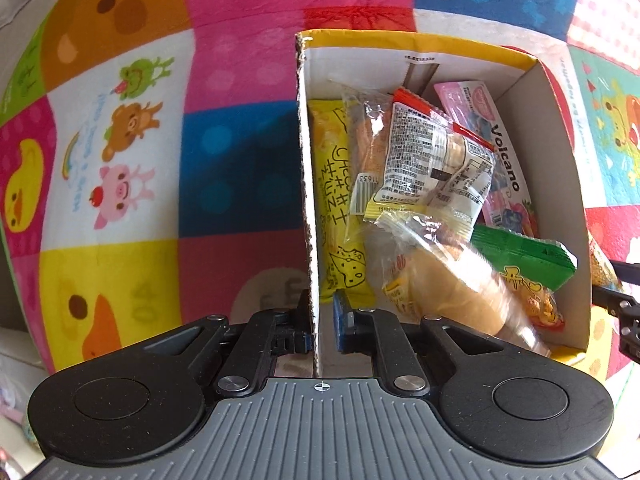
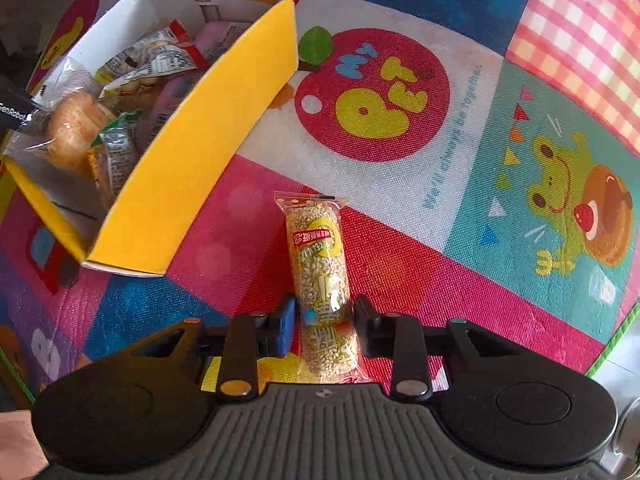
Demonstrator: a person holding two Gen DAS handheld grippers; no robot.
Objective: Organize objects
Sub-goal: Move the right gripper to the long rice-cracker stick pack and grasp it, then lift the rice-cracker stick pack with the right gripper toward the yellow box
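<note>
The right hand-held gripper (image 2: 325, 326) is shown lowered over a puffed-rice bar (image 2: 322, 284) that lies on the play mat (image 2: 460, 240); the bar runs lengthwise between the jaws, which are drawn in against the wrapper at its near half, so the bar is judged to be grasped. The yellow box (image 2: 192, 160), already loaded with snack packets (image 1: 432, 160), stands ahead and to the left of this gripper, apart from the bar. The left hand-held gripper (image 1: 322, 326) is clenched on the box's side wall (image 1: 310, 200), one finger outside and one inside, and the box is thereby steadied. For a clean step, the bar is best lifted straight up until the wall is cleared, carried across above the rim, and let go only over the packets. Crushing of the brittle bar is to be avoided by a light squeeze.
</note>
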